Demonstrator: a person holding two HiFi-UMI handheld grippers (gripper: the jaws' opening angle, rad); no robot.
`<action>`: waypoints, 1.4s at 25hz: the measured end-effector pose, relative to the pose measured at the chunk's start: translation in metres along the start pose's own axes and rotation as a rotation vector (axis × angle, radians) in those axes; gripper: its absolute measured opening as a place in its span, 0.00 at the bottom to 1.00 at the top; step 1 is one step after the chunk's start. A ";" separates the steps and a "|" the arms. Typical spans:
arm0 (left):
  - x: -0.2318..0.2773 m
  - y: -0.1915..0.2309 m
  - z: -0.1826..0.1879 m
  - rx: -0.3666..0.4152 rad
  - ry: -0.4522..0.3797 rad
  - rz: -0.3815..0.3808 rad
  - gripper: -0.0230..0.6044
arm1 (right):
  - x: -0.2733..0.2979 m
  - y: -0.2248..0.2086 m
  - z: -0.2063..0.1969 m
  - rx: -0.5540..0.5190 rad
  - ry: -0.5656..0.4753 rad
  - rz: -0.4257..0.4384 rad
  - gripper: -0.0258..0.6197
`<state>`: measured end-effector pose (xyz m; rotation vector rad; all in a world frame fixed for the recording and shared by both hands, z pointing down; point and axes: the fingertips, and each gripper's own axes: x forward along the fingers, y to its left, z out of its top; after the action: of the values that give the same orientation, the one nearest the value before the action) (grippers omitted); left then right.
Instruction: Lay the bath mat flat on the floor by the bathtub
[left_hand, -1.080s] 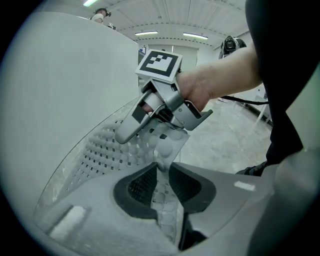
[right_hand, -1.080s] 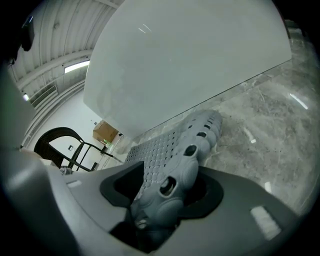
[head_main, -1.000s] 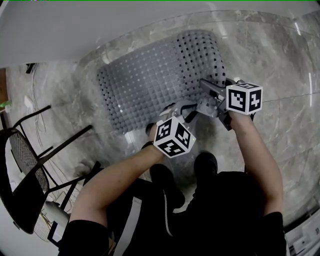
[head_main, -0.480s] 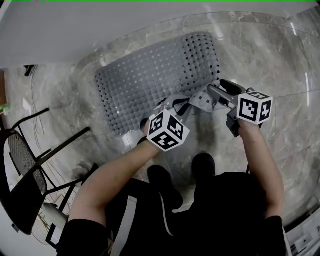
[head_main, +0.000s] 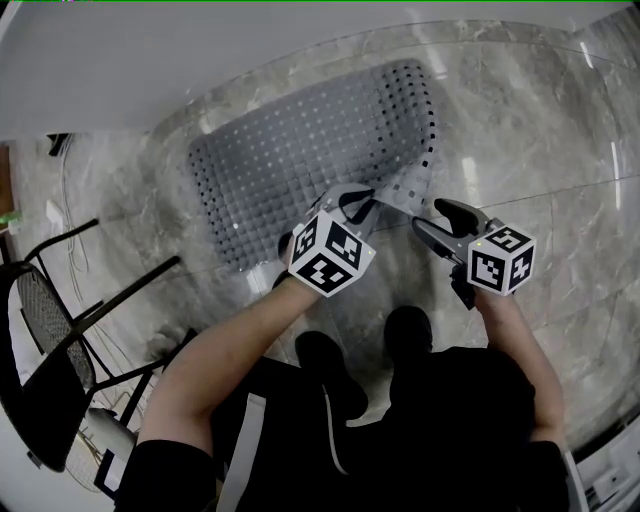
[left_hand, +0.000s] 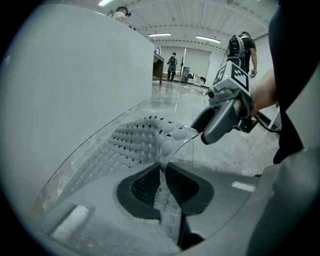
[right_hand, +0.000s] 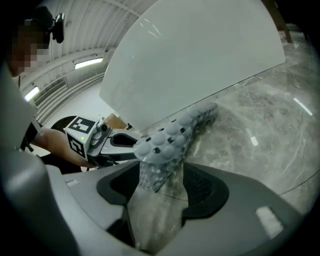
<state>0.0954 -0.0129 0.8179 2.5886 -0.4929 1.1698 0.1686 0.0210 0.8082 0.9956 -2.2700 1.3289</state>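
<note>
Our left gripper (head_main: 362, 203) is pinched on the lifted near corner of the bath mat (head_main: 290, 160). The mat lies beside the bathtub (head_main: 150, 60), long axis 8 to 2 o'clock. That corner sits at 10 o'clock from our right gripper (head_main: 440, 220), whose jaws gape, pressing nothing. Over the last second the right jaws have just been opening and backed off toward 5 o'clock, while the left jaws tightened on the corner.

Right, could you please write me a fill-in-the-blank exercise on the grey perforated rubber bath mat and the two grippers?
1. The bath mat lies on the grey marble floor beside the white ____.
2. The left gripper is ____ on the mat's lifted edge.
3. The jaws of the right gripper stand ____, holding nothing.
Missing: bathtub; shut; open.
The left jaws have just been closing on the mat, the right opening, with the mat's corner just ahead of them.
</note>
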 end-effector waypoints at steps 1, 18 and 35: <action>0.001 -0.003 0.001 0.005 0.000 -0.007 0.11 | 0.005 0.004 -0.003 -0.004 0.008 0.016 0.46; -0.018 0.002 -0.020 -0.083 -0.005 0.019 0.11 | 0.042 -0.048 0.060 0.234 -0.318 0.076 0.28; -0.002 -0.018 -0.013 0.011 0.024 -0.019 0.12 | 0.015 -0.056 0.107 0.086 -0.389 0.053 0.29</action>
<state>0.0928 0.0083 0.8231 2.5800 -0.4573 1.1995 0.2048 -0.0947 0.7968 1.3312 -2.5503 1.3606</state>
